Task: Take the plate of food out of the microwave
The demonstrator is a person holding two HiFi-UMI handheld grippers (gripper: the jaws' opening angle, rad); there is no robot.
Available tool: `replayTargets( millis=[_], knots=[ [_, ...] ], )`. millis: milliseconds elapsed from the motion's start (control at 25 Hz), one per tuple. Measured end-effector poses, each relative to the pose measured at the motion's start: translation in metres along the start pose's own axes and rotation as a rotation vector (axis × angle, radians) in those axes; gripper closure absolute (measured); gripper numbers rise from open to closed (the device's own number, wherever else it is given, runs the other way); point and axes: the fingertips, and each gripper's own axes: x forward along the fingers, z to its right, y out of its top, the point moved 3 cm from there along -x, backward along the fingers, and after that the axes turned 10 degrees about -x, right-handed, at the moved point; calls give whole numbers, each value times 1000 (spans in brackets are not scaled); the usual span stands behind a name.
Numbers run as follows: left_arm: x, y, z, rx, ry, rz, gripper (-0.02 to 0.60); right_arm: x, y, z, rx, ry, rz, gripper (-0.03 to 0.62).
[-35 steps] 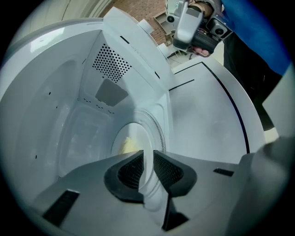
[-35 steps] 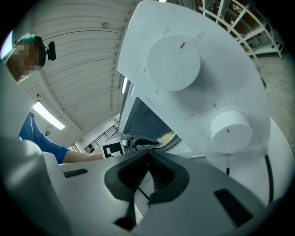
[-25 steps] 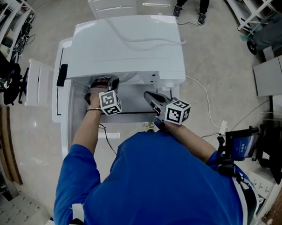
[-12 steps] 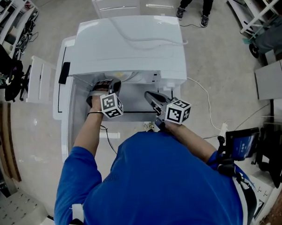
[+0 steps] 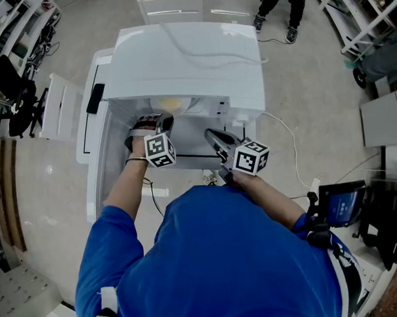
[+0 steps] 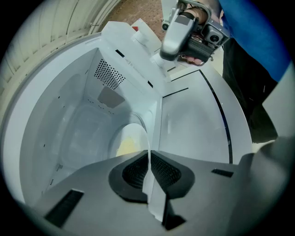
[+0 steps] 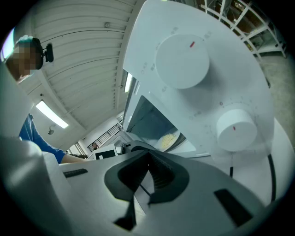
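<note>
At the left, the door (image 5: 94,172) of the microwave (image 5: 187,56) stands wide open. Your left tool (image 6: 148,163) pinches the rim of the plate (image 6: 131,138), which sits mostly inside the cavity. Only that tool's view shows the grip. In the head view the yellow food peeks out further under the microwave's top than a second ago, so the pull-out looks begun. Your right tool (image 5: 210,135) waits pressed together, empty, in front of the dials (image 7: 182,60).

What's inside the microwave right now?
A white plate with yellow food is in the microwave cavity, its near rim pinched in the left gripper. The gripper covers the plate's front part; what lies under the plate can't be seen.
</note>
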Motion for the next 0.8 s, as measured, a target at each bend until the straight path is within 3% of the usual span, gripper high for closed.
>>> replayTargets(
  millis=[320,440,520,680,800],
  knots=[
    [1,-5,-3,-59,2,11,554,4,0,-2,-5,6,-10,597],
    [-1,-6,-2,-120,6,33,553,5,0,-2,-8,7,-13,597],
    [-4,-8,-6,-221,24,59,552,7,0,-2,-7,9,-14,597],
    [-13,-20,-21,-539,73,120,552,12,-1,-5,-7,18,-19,597],
    [-18,-28,-25,-730,89,159,548,14,-3,-7,-6,23,-27,597]
  ],
)
